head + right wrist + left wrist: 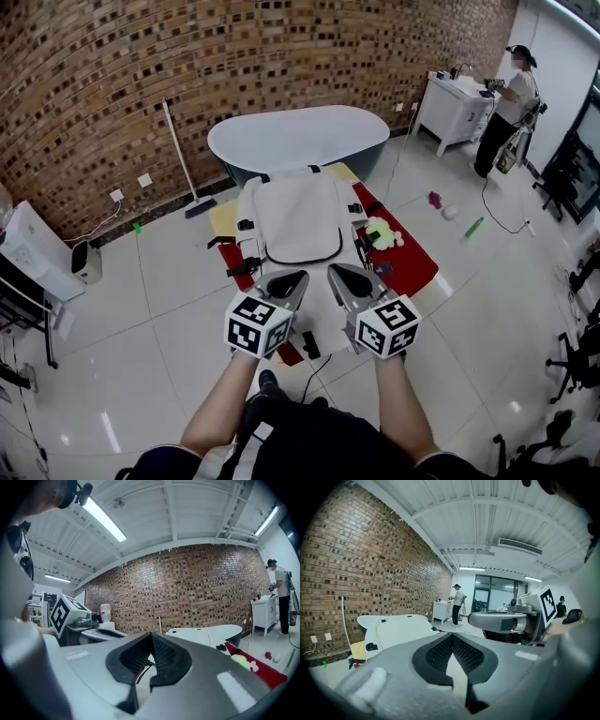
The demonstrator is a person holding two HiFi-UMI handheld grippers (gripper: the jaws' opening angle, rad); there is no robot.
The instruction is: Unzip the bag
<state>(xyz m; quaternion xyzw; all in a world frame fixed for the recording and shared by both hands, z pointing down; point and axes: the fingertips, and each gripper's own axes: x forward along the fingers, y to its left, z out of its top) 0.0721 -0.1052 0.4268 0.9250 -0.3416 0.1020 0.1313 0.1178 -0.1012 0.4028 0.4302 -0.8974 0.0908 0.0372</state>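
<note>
Just beyond the left gripper [300, 277] and right gripper [335, 271], fingers [281, 287] closed empty, lies the bag [298, 220]

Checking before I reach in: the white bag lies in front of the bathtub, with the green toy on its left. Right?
No. The green toy is on the right of the bag, as the head view shows; the bathtub part holds.

A glossy white tiled floor [141, 309] carries everything. On it lies a red mat [417, 267] with a yellow mat [222, 217] at its 11 o'clock end. A white backpack [298, 220] lies flat across both. A yellow-green plush toy [382, 232] sits on the red mat at the backpack's 3 o'clock. A white bathtub [298, 139] stands at 12 o'clock. A pink toy [434, 199], a white ball [450, 213] and a green stick [474, 227] lie on the tiles toward 2 o'clock.
</note>
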